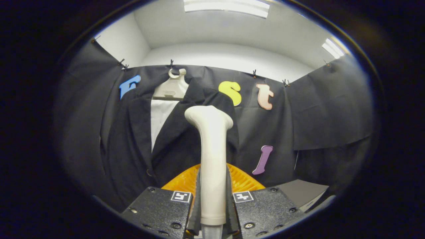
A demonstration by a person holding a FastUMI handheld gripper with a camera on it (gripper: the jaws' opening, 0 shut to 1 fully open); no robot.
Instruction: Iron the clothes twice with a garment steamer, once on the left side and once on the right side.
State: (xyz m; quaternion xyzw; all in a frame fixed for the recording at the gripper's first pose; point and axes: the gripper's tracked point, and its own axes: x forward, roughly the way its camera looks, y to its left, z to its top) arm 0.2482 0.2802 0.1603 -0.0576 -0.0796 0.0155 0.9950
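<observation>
A cream garment steamer (212, 159) stands upright between my fingers, its flared head raised in front of the right half of the jacket. My gripper (212, 202) is shut on the steamer's handle, both pads (196, 202) pressing its sides. A black jacket (166, 139) over a white shirt (161, 119) hangs on a pale hanger (172, 88) against the black cloth wall, beyond the fingers and a little to their left. The steamer head hides part of the jacket's right shoulder and sleeve.
An orange ribbed object (240, 181) lies just behind the steamer handle, low down. A grey surface (300, 192) shows to the right of the fingers. Black cloth walls close in on both sides.
</observation>
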